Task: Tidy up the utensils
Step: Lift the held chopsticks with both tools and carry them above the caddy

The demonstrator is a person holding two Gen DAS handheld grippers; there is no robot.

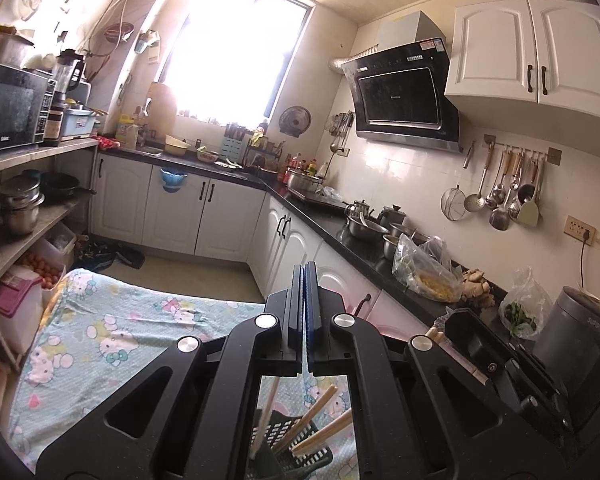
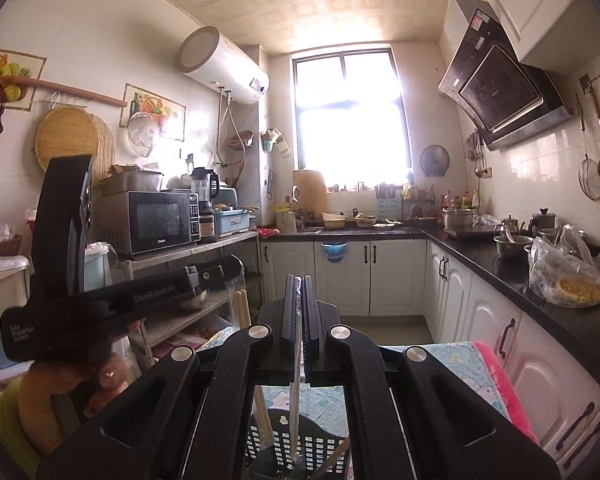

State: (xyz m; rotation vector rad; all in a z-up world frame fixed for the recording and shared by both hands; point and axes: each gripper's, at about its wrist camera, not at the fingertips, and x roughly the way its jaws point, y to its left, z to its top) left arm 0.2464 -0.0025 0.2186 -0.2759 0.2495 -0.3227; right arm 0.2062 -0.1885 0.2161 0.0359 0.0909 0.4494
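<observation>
Chopsticks (image 1: 316, 412) stand in the basket (image 1: 296, 456) below my closed left hand-held gripper (image 1: 305, 280); my right hand-held gripper (image 2: 299, 292) pinches a clear wrapper (image 2: 296, 360).

The left gripper (image 1: 305, 276) points slightly downward with jaws closed together. The right gripper (image 2: 299, 288) points level, jaws pinched nearly together on a thin clear strip. A hand (image 2: 60, 384) grips the left gripper's handle.

Closed left gripper (image 1: 305, 280) above chopstick basket (image 1: 296, 446)
</observation>
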